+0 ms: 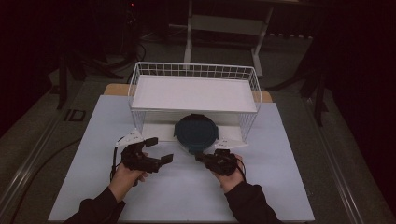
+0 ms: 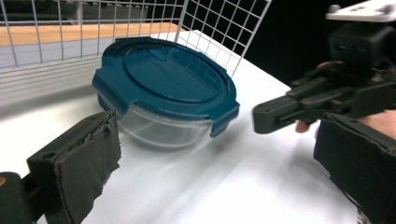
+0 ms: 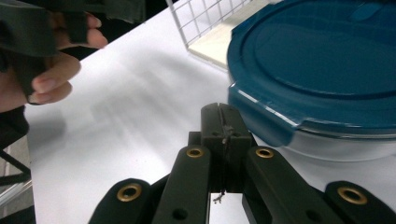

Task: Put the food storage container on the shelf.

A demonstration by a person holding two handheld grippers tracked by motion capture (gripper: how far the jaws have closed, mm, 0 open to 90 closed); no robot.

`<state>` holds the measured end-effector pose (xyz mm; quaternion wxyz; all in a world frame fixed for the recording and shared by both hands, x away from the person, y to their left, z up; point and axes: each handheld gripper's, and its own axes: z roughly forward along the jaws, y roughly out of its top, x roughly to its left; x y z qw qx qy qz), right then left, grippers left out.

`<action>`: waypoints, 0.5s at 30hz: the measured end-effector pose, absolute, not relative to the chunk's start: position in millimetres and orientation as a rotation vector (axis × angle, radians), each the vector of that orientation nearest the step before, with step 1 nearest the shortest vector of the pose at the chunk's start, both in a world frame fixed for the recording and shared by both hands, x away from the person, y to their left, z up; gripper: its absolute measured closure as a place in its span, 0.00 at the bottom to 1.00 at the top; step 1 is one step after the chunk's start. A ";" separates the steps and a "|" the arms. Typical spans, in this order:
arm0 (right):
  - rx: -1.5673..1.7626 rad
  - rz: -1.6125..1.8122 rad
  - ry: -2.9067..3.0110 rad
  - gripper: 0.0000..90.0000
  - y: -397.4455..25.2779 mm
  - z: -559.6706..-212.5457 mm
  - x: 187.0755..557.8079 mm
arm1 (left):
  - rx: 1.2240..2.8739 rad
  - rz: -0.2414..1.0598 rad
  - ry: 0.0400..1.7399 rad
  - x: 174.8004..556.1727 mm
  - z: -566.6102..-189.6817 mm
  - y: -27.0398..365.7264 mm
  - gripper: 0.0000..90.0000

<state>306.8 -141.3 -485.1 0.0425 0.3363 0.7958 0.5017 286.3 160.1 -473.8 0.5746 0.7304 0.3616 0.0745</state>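
Dark room, white bench [image 1: 187, 186]: tongs flank a lidded container under a wire rack.

High view: container [image 1: 196, 133] sits ahead, between both tongs. Left tongs [image 2: 210, 154] gape wide, container just ahead-left. Right tongs [image 3: 225, 128] are pressed together, empty, beside its rim; open them first, then grip squarely.

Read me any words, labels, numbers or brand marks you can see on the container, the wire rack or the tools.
No readable text anywhere.
Blue lid of the container: moulded ridges, no lettering legible.
Wire rack and its white shelf: plain.
Left tool and right tool: brass rivets, no markings; small dark specks on their grey plates are too small to read.
Red light at the back: a glow, no sign readable.
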 end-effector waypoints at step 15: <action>1.097 1.462 2.414 1.00 -131.9 -495.8 325.5 | 1.743 0.209 0.838 253.4 -483.0 174.6 0.01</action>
